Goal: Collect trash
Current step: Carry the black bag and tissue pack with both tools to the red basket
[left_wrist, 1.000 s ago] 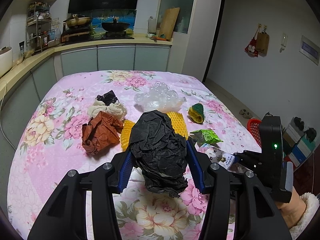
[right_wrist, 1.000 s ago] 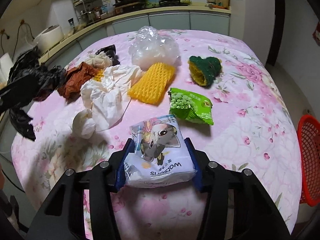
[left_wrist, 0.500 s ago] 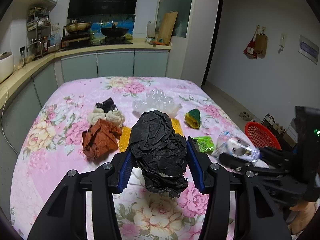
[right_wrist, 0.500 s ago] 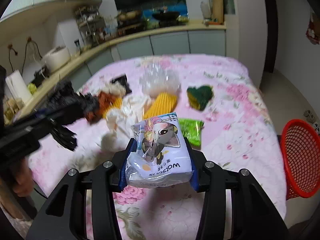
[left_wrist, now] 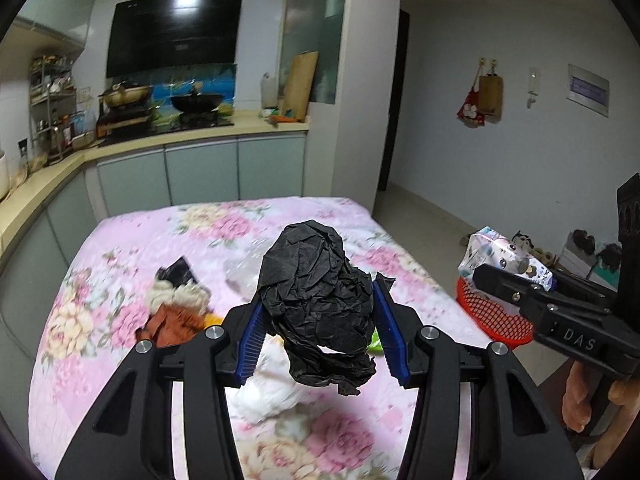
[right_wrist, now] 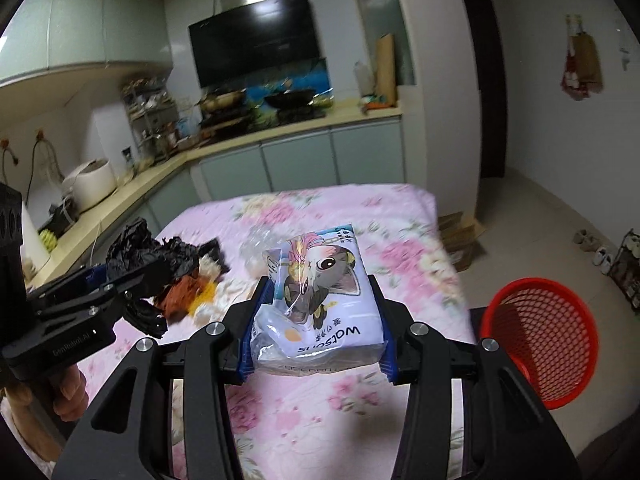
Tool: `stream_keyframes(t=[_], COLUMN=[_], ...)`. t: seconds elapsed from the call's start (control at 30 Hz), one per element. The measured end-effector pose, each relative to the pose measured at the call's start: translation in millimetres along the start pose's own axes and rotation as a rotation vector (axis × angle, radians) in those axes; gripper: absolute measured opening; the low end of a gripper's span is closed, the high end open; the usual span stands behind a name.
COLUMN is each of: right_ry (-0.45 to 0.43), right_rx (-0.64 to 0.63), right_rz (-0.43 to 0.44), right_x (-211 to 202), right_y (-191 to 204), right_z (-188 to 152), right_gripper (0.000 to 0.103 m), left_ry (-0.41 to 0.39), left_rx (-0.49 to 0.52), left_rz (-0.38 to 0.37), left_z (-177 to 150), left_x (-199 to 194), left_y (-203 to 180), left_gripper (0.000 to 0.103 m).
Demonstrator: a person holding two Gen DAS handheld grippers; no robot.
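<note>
My left gripper (left_wrist: 320, 336) is shut on a crumpled black plastic bag (left_wrist: 316, 300), held above the floral pink table (left_wrist: 120, 248). My right gripper (right_wrist: 316, 328) is shut on a white tissue pack with a cartoon print (right_wrist: 320, 300), lifted over the table's right side. In the left wrist view that tissue pack (left_wrist: 504, 256) hangs above the red mesh basket (left_wrist: 492, 316). The red mesh basket (right_wrist: 548, 336) stands on the floor right of the table. The black bag (right_wrist: 144, 256) shows at left in the right wrist view.
Brown paper (left_wrist: 176, 320), a cream and black wad (left_wrist: 176, 284), clear plastic (left_wrist: 240, 272) and white tissue (left_wrist: 272, 392) lie on the table. A kitchen counter (left_wrist: 160, 140) runs behind and to the left. Shoes and a rack (right_wrist: 624, 256) sit on the floor at right.
Both grippers rose with their loads and tilted up, so more of the room shows. The right gripper with the tissue pack came to above the red basket as the left wrist view shows it.
</note>
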State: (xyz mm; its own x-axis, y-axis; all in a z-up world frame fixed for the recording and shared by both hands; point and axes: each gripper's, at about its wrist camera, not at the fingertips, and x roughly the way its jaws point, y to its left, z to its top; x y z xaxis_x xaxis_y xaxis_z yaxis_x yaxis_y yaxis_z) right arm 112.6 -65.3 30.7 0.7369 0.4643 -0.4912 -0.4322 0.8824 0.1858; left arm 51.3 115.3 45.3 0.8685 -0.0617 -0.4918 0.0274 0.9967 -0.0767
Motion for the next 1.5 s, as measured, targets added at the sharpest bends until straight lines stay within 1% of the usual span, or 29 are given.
stream_keyframes(t=[0.2, 0.37, 0.67, 0.87, 0.97, 1.2, 1.5], right_ry=[-0.047, -0.078, -0.111, -0.111, -0.110, -0.096, -0.013], right_rx=[0.044, 0.082, 0.150, 0.194, 0.220, 0.271, 0.331], right_rz=[-0.066, -0.124, -0.228, -0.289, -0.319, -0.382, -0.447], right_x=[-17, -33, -52, -58, -61, -60, -37], right_y=[-25, -49, -89, -111, -123, -156, -201], right_z=[7, 11, 10, 3, -1, -8, -19], right_gripper=[0.045, 0.045, 0.045, 0.045, 0.045, 0.045, 0.046], left_ry=[-0.027, -0.032, -0.019, -0.003, 0.018, 0.069, 0.168], left_rx=[0.031, 0.055, 0.109, 0.151, 0.171, 0.203, 0.230], left_rz=[-0.047, -0.090, -0.190, -0.248, -0.285, -0.337, -0.385], left_z=[15, 22, 34, 36, 38, 33, 15], left_x=[7, 16, 39, 57, 70, 102, 150], left_y=[-23, -44, -88, -121, -139, -174, -214], left_gripper=[0.048, 0.048, 0.048, 0.048, 0.048, 0.048, 0.049])
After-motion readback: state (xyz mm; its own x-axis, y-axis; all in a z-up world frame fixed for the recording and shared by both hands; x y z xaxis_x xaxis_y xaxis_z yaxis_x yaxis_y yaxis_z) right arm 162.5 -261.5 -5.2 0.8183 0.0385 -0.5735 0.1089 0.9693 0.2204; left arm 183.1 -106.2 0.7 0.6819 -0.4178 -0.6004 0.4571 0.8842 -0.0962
